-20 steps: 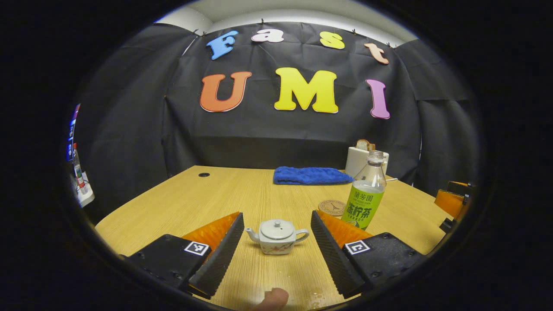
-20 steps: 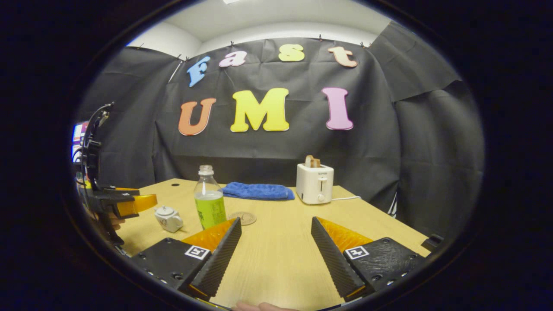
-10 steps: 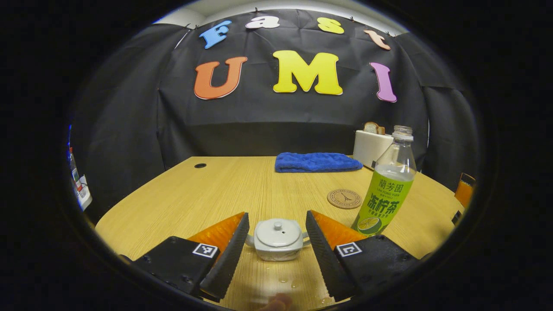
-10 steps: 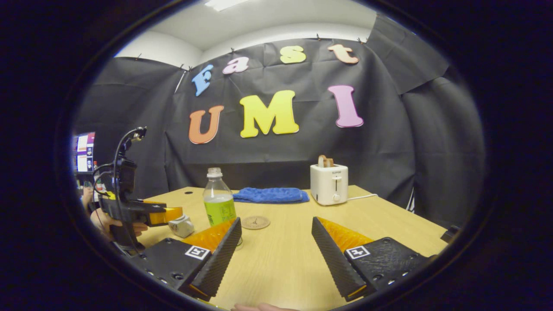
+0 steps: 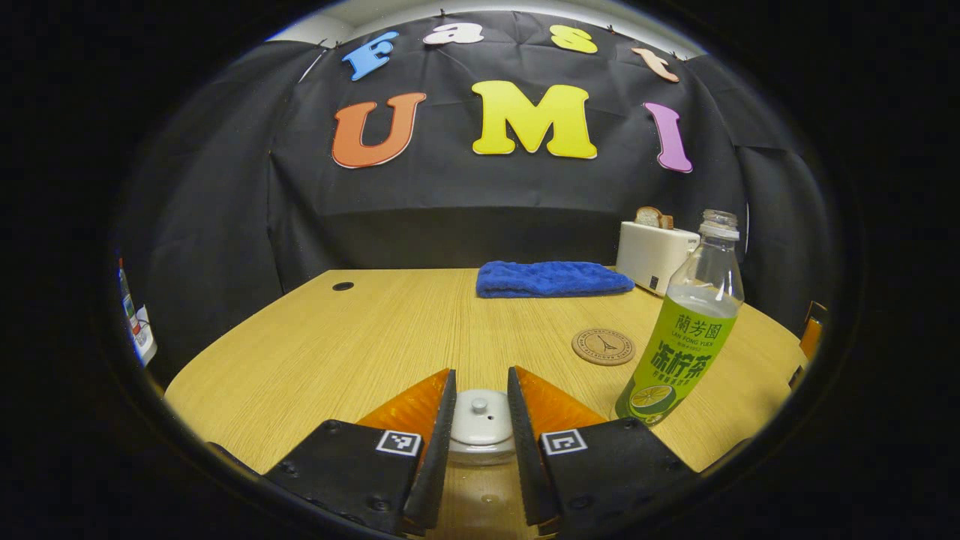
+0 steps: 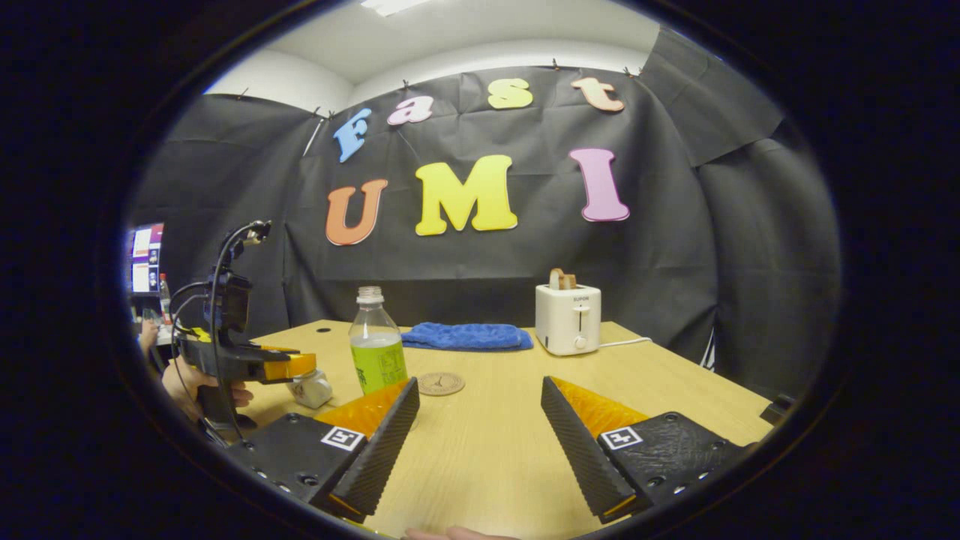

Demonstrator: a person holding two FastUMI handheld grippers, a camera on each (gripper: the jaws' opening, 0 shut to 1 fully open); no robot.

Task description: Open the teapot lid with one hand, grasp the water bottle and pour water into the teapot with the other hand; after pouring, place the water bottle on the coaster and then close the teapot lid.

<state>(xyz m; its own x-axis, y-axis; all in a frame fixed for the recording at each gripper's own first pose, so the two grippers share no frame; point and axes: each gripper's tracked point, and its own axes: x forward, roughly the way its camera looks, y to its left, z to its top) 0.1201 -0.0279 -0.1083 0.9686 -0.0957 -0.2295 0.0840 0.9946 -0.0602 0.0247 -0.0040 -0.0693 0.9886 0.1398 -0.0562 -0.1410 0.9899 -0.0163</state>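
We see one water bottle (image 5: 690, 330) standing uncapped on the table (image 5: 360, 345), clear liquid reaching about to the top of its green label. One white teapot (image 5: 480, 427) sits between our left gripper (image 5: 480, 442) jaws, its lid (image 5: 480, 412) on; the jaws are narrowed to either side of the lid, though we cannot tell whether they touch it. One round coaster (image 5: 603, 346) lies bare just left of the bottle. Our right gripper (image 6: 480, 442) hovers over the table, jaws spread wide around nothing. One toaster (image 6: 568, 319) holds bread; one blue cloth (image 6: 465, 336) lies beside it.
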